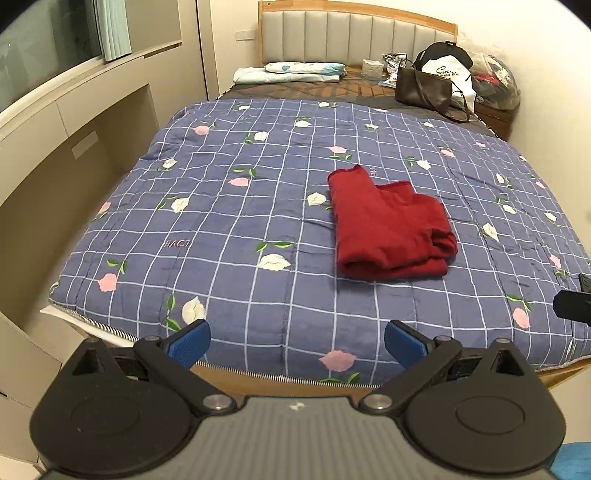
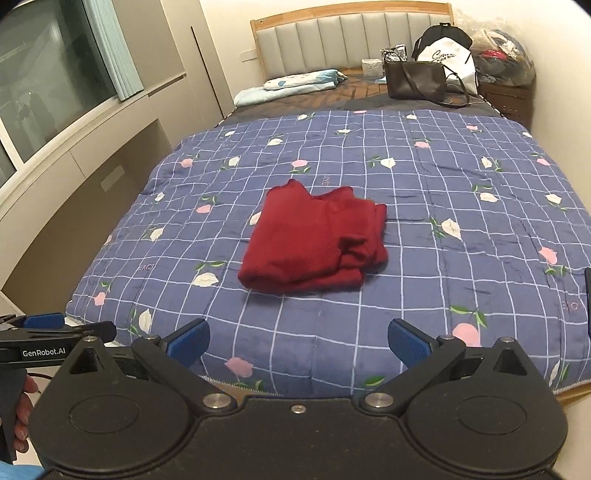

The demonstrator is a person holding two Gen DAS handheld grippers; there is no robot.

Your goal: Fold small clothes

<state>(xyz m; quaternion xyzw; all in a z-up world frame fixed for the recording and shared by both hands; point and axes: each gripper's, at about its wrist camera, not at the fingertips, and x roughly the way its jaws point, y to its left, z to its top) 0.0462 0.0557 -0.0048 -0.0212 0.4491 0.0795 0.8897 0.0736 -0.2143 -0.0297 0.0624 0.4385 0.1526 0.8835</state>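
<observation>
Left gripper (image 1: 297, 344) hangs over the foot edge of the bed, blue pads spread wide, nothing btwn them. Right gripper (image 2: 297, 341) beside it, same: pads far apart, empty. Ahead of both, well apart from either, a red garment (image 1: 389, 229) lies folded on the blue checked quilt (image 1: 221, 206), roughly mid-bed. Its long axis runs foot-to-headboard; thick folded edge faces the grippers, two narrower ends point toward the headboard (image 1: 354, 33). Far end by the headboard: a brown handbag (image 1: 421, 88). Right wrist view only: left gripper's side w/ "GenRobot.AI" lettering and a hand (image 2: 24, 410) on its handle. Left wrist view only: a dark bit of the right tool at the frame's right edge.
</observation>
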